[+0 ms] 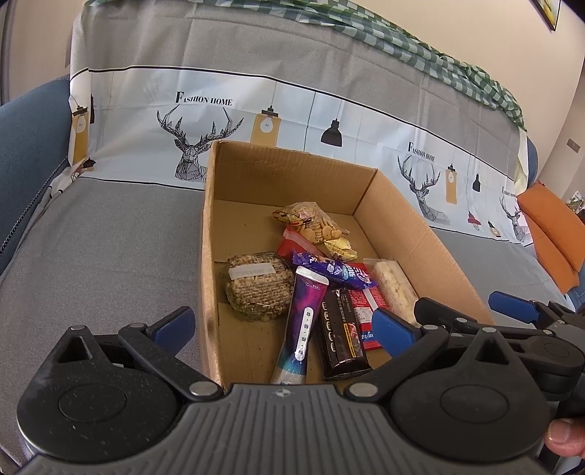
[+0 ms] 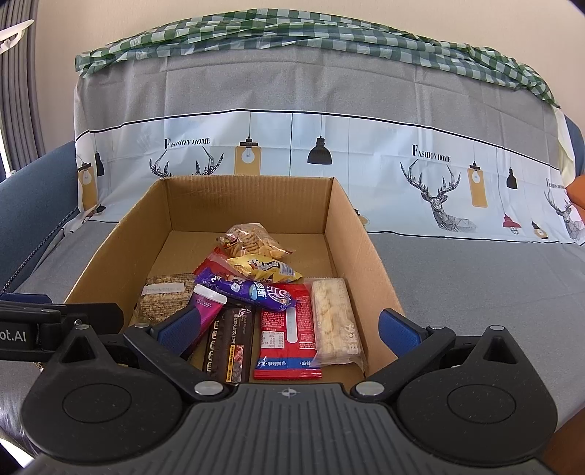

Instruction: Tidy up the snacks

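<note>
An open cardboard box (image 1: 292, 171) (image 2: 248, 201) stands on the sofa seat and holds several snacks. Among them are a round grain cake (image 1: 259, 288), a purple-pink tube packet (image 1: 303, 321), a black bar (image 2: 228, 339), a red packet (image 2: 289, 339), a pale rice bar (image 2: 334, 321), a purple packet (image 2: 248, 292) and a bag of biscuits (image 2: 252, 241). My left gripper (image 1: 283, 329) hovers open over the box's near left corner, holding nothing. My right gripper (image 2: 289, 329) hovers open over the near edge, also holding nothing. The two grippers are side by side.
The sofa wears a grey cover (image 1: 109, 237) printed with deer and lamps. A green checked cloth (image 2: 292, 33) lies along the backrest top. An orange cushion (image 1: 548, 234) sits far right. A thumb (image 1: 565, 438) shows at the lower right.
</note>
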Tool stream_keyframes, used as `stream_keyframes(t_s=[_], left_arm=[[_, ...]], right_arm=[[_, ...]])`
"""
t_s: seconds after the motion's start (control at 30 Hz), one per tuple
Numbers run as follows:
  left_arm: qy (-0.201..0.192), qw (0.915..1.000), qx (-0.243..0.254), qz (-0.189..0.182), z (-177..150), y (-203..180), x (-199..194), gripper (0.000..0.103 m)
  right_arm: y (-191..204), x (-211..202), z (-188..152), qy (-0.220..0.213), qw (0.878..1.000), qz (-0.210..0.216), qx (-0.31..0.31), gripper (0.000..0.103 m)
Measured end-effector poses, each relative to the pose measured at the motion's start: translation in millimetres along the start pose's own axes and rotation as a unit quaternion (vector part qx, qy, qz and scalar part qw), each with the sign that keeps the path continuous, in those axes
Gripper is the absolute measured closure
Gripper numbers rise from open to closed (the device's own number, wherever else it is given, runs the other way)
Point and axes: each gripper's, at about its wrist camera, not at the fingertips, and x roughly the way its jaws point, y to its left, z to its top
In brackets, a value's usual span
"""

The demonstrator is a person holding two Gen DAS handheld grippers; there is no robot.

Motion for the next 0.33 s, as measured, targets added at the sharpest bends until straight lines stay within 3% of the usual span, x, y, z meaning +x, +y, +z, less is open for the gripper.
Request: stream_keyframes(t_s=[0.33], left_arm=[[-0.01,0.9999,0.01,-0.003,0.3,-4.0,-1.5,0.0]], right_arm=[[-0.7,0.5,-0.4,0.006,1.0,-0.004,0.004,0.001]])
